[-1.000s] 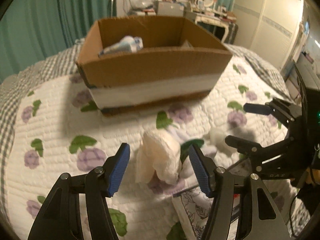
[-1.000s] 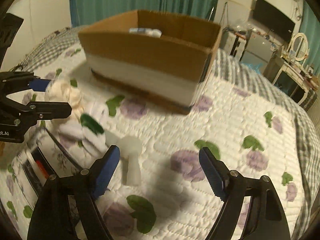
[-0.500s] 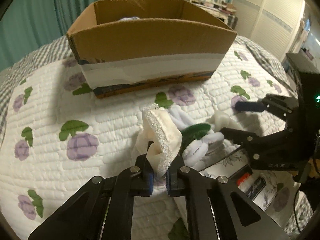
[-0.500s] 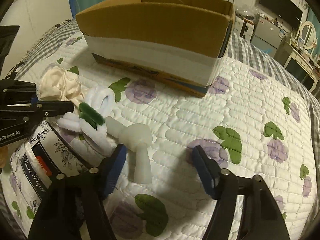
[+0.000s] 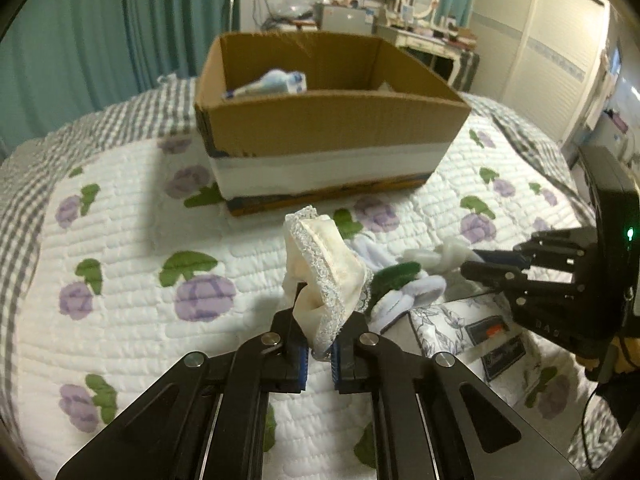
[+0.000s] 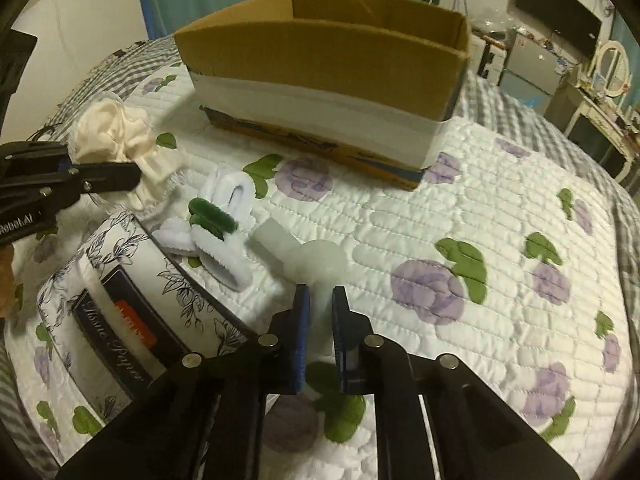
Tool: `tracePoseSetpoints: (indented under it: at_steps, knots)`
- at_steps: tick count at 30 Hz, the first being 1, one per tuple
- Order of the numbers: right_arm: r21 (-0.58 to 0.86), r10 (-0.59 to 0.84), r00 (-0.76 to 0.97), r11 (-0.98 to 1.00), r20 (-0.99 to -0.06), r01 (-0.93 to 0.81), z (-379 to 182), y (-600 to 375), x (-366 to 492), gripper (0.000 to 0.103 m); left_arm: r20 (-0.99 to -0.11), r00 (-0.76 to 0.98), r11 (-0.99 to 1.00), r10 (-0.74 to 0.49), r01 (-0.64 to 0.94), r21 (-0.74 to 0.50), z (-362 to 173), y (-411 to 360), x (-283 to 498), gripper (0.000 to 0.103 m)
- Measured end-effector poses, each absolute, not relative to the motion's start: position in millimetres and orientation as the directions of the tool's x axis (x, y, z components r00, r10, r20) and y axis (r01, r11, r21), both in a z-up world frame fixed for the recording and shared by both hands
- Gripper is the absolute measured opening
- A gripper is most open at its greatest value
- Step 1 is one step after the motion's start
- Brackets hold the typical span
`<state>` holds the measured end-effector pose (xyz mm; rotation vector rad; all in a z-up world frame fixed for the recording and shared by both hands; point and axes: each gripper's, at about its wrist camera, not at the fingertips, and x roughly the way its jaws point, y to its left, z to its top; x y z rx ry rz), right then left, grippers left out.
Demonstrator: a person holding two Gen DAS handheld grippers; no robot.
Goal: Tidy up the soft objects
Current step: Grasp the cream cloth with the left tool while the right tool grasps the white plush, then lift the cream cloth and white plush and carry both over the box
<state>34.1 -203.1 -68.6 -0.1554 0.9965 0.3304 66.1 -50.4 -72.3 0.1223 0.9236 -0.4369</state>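
Observation:
My left gripper [image 5: 320, 354] is shut on a cream lace-trimmed cloth [image 5: 326, 276] and holds it up above the quilt; it also shows in the right wrist view [image 6: 114, 136]. My right gripper [image 6: 320, 308] is shut on a pale translucent mushroom-shaped soft piece [image 6: 316, 258], seen in the left wrist view [image 5: 440, 256] too. A white fluffy item with a green strip [image 6: 218, 220] lies on the quilt between them. The open cardboard box [image 5: 328, 120] stands beyond, with a blue-and-white packet [image 5: 272, 84] inside.
A tissue pack with floral print [image 6: 120, 300] lies at the left of the right wrist view, close to my right gripper. The quilted floral bedspread [image 6: 500, 208] covers the bed. Curtains, wardrobe and a dresser stand beyond the bed.
My left gripper has lifted the cream cloth higher and pulled back from the box. My right gripper has closed from open onto the pale mushroom-shaped piece.

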Motion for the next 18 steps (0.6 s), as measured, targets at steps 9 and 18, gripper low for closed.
tracePoseSetpoints:
  at_steps: [9, 18]
  knots:
    - [-0.011, 0.160, 0.577, 0.960, -0.801, -0.281, -40, -212, 7, 0.007, -0.745, 0.583, 0.913, -0.324, 0.400, -0.084, -43, -41, 52, 0.007]
    - [-0.018, 0.154, 0.689, 0.972, -0.708, -0.236, 16, -214, -20, 0.007, -0.685, 0.648, 0.915, -0.333, 0.397, -0.071, -6, -37, 32, 0.007]
